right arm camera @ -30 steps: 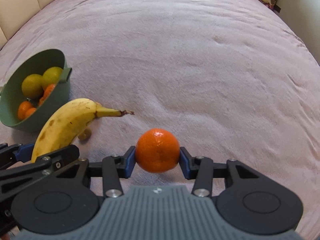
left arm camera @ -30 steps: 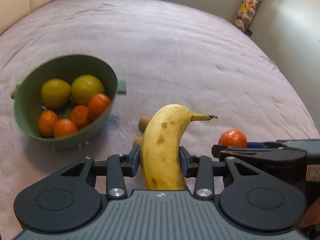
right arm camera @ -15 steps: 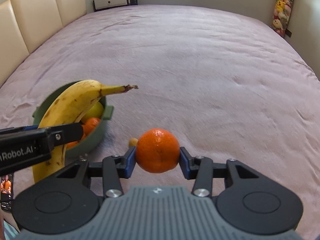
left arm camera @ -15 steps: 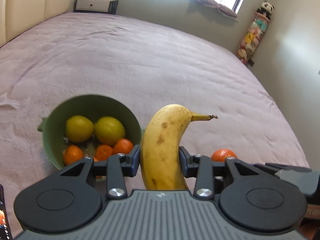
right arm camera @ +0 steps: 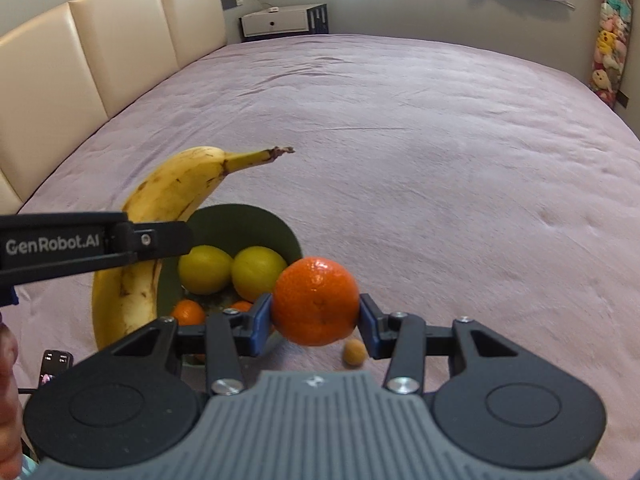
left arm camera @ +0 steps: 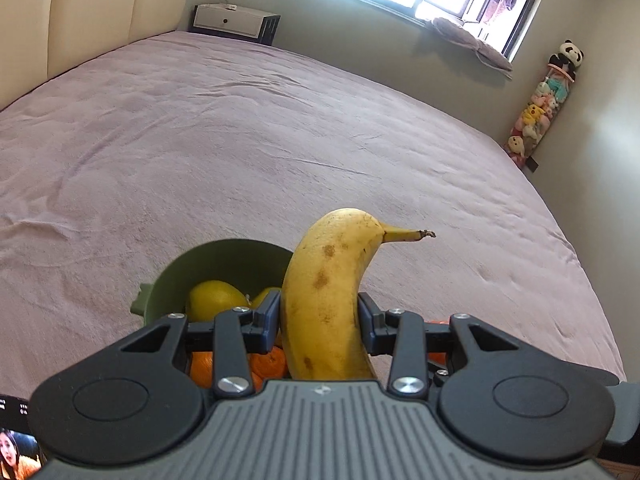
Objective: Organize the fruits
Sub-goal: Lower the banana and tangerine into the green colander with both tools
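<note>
My left gripper point(left arm camera: 319, 322) is shut on a spotted yellow banana point(left arm camera: 326, 300) and holds it in the air over the near rim of a green bowl point(left arm camera: 224, 260). The bowl holds two lemons point(left arm camera: 214, 304) and several tangerines point(left arm camera: 268, 364). My right gripper point(right arm camera: 315, 318) is shut on a tangerine point(right arm camera: 316, 300) and holds it above the bowl's point(right arm camera: 240, 224) right side. In the right wrist view the banana point(right arm camera: 172, 200) and the left gripper's finger point(right arm camera: 92, 240) are at the left, over the bowl.
A small tan fruit point(right arm camera: 355, 353) lies on the purple bedspread point(right arm camera: 440, 160) right of the bowl. A cream headboard point(right arm camera: 80, 60) runs along the left. A white nightstand point(right arm camera: 280, 20) and a stack of plush toys point(right arm camera: 610, 36) stand by the far walls.
Both grippers have risen and tilted up with their fruit. The bowl now sits lower and closer under them, with the banana and tangerine over it.
</note>
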The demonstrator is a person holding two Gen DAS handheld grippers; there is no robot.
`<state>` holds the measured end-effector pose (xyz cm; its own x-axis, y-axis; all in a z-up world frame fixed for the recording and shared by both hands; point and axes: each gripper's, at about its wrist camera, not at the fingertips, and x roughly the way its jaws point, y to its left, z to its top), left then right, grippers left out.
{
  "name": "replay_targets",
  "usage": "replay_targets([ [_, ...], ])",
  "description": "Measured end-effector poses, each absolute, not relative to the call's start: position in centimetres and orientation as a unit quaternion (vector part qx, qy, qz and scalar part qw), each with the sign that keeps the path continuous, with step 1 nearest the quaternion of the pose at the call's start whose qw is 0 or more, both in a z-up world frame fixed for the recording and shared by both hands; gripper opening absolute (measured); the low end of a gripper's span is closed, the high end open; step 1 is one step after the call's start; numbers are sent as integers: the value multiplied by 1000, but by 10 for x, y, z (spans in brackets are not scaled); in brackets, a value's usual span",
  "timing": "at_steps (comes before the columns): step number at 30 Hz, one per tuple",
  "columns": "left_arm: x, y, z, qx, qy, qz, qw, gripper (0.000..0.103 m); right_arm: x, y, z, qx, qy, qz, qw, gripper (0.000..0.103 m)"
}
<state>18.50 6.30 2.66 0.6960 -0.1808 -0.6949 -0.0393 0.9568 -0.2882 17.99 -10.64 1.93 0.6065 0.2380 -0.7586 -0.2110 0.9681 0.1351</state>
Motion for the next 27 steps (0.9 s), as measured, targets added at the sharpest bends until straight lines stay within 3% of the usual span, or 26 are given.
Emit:
replay_targets([
  [20,225,118,-10,-161,450,-17,878,44,230,-67,-41,-10,463,181,868,43],
  [27,228,113,-20,-118,469,-6,875,44,231,-51,-50,-30,476,213,853,43],
])
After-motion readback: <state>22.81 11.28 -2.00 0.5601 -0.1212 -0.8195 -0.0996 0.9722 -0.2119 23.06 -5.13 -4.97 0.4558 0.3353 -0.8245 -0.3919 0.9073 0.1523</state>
